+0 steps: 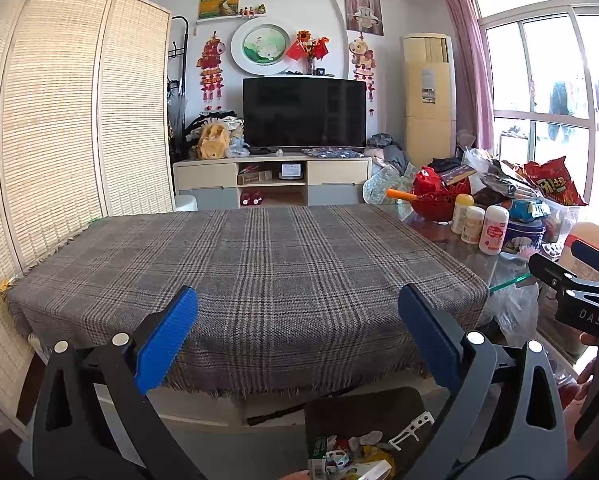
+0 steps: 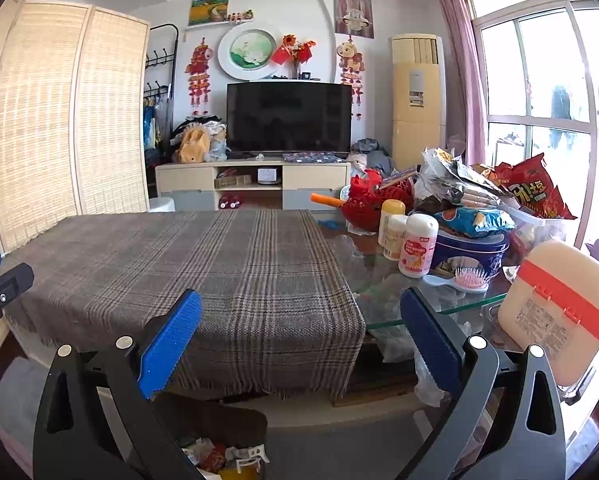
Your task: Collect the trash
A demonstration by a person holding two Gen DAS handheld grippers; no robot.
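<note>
Left wrist view: my left gripper (image 1: 298, 336) jaws wide, empty, over plaid cloth (image 1: 243, 268) | trash bin (image 1: 351, 456) w/ wrappers on floor below table edge | right wrist view: my right gripper (image 2: 301, 336) wide, empty; bin also seen low.

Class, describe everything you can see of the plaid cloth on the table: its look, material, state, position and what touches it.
The plaid cloth looks like woven wool in grey-brown with darker and pale check lines and a short fringe along its edges. It lies flat over the left part of the table, its near edge hanging over the front. Nothing rests on it. To its right the glass tabletop is left bare. Both grippers are off it.
</note>
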